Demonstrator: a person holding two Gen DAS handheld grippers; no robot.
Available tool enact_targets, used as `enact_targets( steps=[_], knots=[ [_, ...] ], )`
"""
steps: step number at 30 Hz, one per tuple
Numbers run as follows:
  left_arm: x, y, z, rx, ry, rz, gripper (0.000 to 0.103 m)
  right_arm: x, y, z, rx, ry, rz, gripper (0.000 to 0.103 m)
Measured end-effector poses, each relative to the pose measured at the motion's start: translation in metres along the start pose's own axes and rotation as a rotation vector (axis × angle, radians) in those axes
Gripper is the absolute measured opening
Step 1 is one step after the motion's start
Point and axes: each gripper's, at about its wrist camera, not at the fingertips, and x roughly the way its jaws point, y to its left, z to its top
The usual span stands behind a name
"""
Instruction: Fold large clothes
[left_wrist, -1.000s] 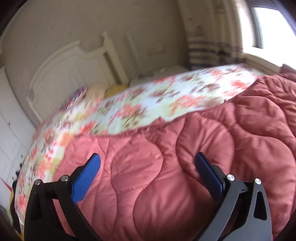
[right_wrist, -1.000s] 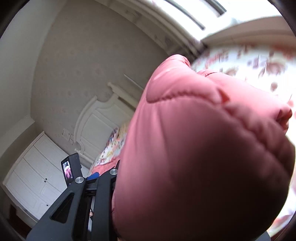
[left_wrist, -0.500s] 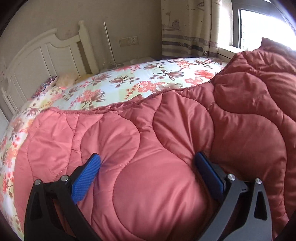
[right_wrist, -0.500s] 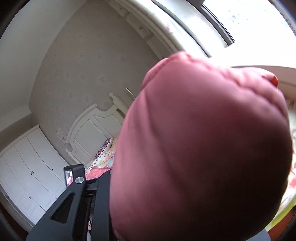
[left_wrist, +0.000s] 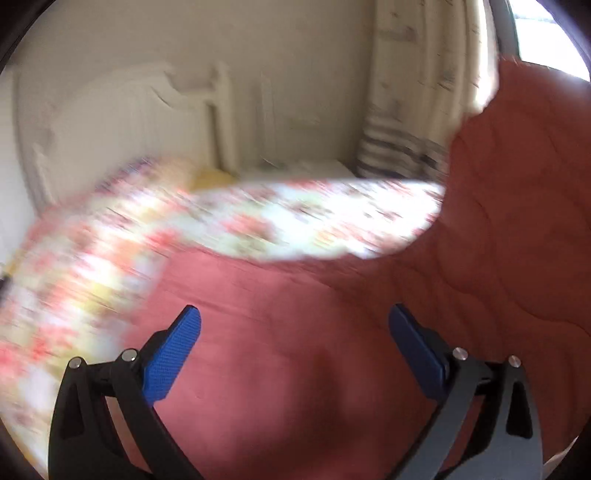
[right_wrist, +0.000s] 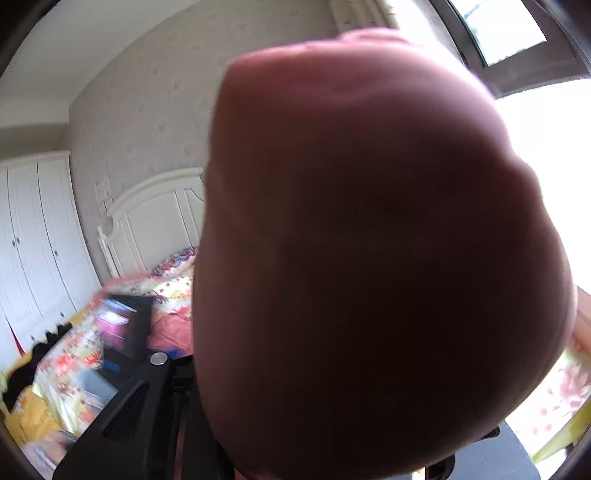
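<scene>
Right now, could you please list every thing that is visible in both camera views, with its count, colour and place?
quilted cover: one, salmon red, spread over the near bed, its right part raised; a bunch of it fills the right wrist view.
floral sheet: one, white with red flowers, on the bed under the cover.
headboard: one, white, against the far wall.
curtain: one, cream with dark stripes, beside the window.
wardrobe: one, white, left of the headboard.
dark clothing: one pile, black, on the bed's left edge.
left gripper: one, black with blue pads, jaws apart above the cover.
right gripper: one, black, fingertips hidden by the cover.
</scene>
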Motion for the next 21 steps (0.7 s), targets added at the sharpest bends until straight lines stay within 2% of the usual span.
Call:
enact_targets(
  steps=[2, 3, 4, 6, 8, 10, 13, 16, 18, 20, 21],
  knots=[
    [0.000, 0.025, -0.002, -0.006, -0.004, 0.100, 0.101, 0.001, 0.010, -0.001, -0.048, 0.001, -0.030, 0.036],
    [0.007, 0.039, -0.006, -0.026, 0.020, 0.133, 0.101, 0.002, 0.018, -0.002, -0.089, 0.002, -0.049, 0.036],
    [0.015, 0.049, -0.011, -0.045, 0.054, 0.132, 0.101, 0.003, 0.026, -0.003, -0.132, 0.003, -0.065, 0.036],
    [0.044, 0.062, -0.029, -0.073, 0.165, 0.060, 0.101, 0.005, 0.044, -0.006, -0.216, 0.004, -0.096, 0.036],
    [0.059, 0.067, -0.041, -0.096, 0.204, -0.003, 0.101, 0.012, 0.060, -0.008, -0.296, 0.007, -0.121, 0.036],
    [0.056, 0.075, -0.041, -0.135, 0.188, -0.050, 0.100, 0.019, 0.078, -0.012, -0.372, 0.010, -0.132, 0.036],
    [0.049, 0.084, -0.037, -0.140, 0.146, -0.180, 0.100, 0.026, 0.108, -0.022, -0.489, 0.008, -0.140, 0.036],
    [0.030, 0.113, -0.036, -0.238, 0.089, -0.204, 0.100, 0.040, 0.133, -0.035, -0.594, 0.015, -0.147, 0.037],
    [0.014, 0.142, -0.031, -0.292, 0.036, -0.155, 0.100, 0.047, 0.153, -0.053, -0.697, 0.010, -0.156, 0.038],
    [0.000, 0.172, -0.027, -0.311, 0.018, -0.023, 0.100, 0.059, 0.175, -0.085, -0.864, 0.013, -0.164, 0.040],
    [-0.005, 0.185, -0.027, -0.328, 0.014, 0.017, 0.100, 0.070, 0.184, -0.106, -0.979, 0.047, -0.167, 0.046]
  ],
)
